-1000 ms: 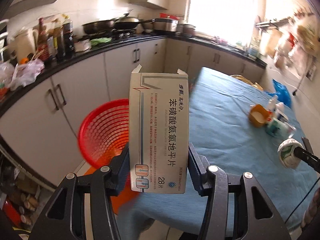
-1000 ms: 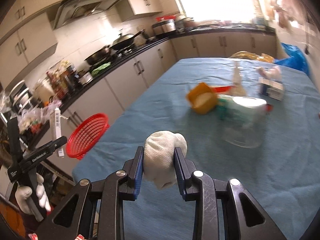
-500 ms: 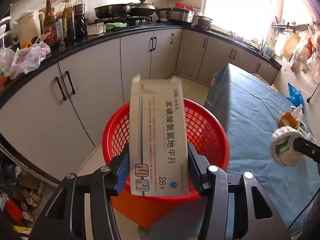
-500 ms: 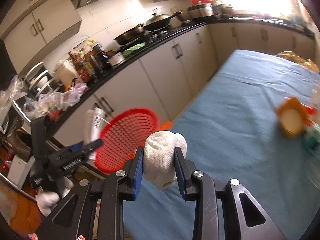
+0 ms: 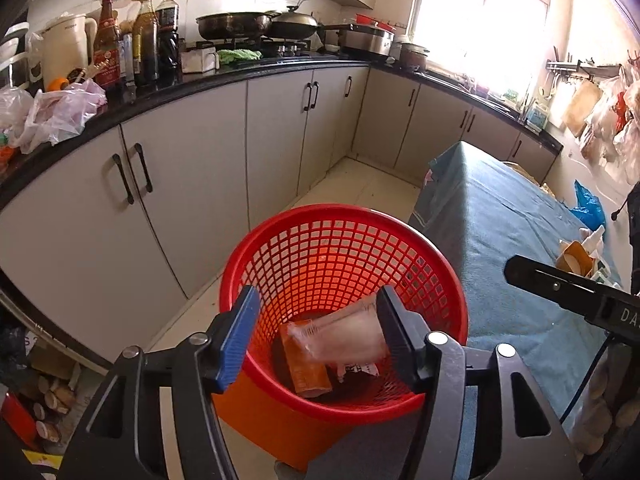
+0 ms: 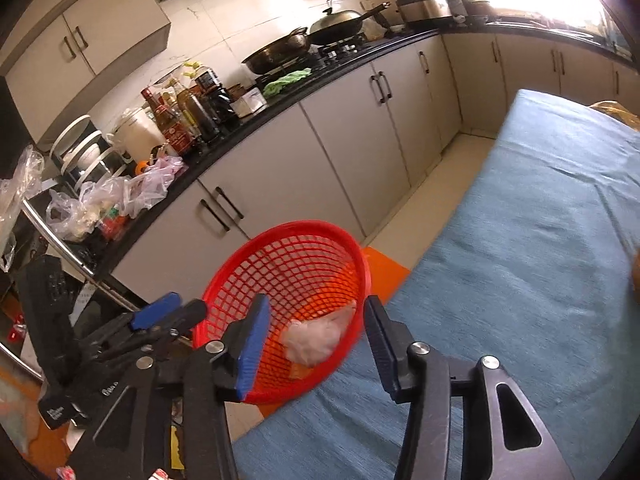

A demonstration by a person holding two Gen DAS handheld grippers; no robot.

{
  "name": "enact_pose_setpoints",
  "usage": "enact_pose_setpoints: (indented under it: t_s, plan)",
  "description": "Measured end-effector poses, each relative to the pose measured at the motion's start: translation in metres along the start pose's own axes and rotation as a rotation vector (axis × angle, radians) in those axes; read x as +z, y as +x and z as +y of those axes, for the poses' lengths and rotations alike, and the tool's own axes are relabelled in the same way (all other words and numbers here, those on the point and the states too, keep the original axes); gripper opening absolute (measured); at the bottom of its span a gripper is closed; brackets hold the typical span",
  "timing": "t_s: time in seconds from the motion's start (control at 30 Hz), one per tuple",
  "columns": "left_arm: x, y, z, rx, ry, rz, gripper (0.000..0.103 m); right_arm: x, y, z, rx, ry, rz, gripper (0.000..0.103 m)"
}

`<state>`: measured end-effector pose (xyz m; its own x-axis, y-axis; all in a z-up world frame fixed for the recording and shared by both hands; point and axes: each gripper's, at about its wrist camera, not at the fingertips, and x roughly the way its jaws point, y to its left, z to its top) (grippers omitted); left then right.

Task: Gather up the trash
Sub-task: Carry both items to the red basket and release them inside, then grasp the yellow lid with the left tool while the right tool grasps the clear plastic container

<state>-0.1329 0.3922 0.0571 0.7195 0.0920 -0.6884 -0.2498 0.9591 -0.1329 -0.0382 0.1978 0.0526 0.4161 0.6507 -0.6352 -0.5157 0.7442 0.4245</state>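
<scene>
The red mesh basket (image 5: pixel 436 256) stands beside the blue-clothed table (image 5: pixel 500 216). My left gripper (image 5: pixel 316 320) hovers over it, its jaws opening with the pads clear of everything. The white medicine box (image 5: pixel 344 340), blurred, is dropping free inside the basket above an orange packet (image 5: pixel 306 372). My right gripper (image 6: pixel 314 320) hangs over the basket's (image 6: pixel 288 264) near rim, its jaws opening too. The white paper wad (image 6: pixel 316 340) falls loose between them, touching neither pad. Each view shows the other gripper: the right gripper's finger (image 5: pixel 560 292), and the left gripper (image 6: pixel 160 312).
Grey cabinets (image 5: pixel 192 184) under a black counter run behind the basket, carrying bottles (image 5: pixel 132 40), a kettle (image 5: pixel 64 52), plastic bags (image 5: pixel 52 116) and pans (image 5: pixel 240 26). The basket rests on an orange stand (image 5: pixel 260 420). Small containers (image 5: pixel 576 260) sit at the table's far right.
Both grippers swung from the table to above the red basket. Their jaws have parted: the left let go of the medicine box, the right let go of the paper wad, and both items are dropping.
</scene>
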Motion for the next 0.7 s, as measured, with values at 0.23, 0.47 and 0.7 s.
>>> enact_pose_setpoints:
  t_s: [0.23, 0.47, 0.7]
  plan:
    - [-0.012, -0.011, -0.019, 0.025, 0.033, -0.001, 0.065, -0.019, -0.025, -0.023, -0.045, 0.034, 0.009, 0.060]
    - [-0.025, -0.020, -0.044, 0.028, 0.058, 0.003, 0.068, -0.043, -0.054, -0.042, -0.079, 0.062, 0.005, 0.066]
    - [-0.036, -0.027, -0.070, 0.067, 0.107, -0.004, 0.068, -0.065, -0.082, -0.062, -0.116, 0.095, -0.002, 0.067]
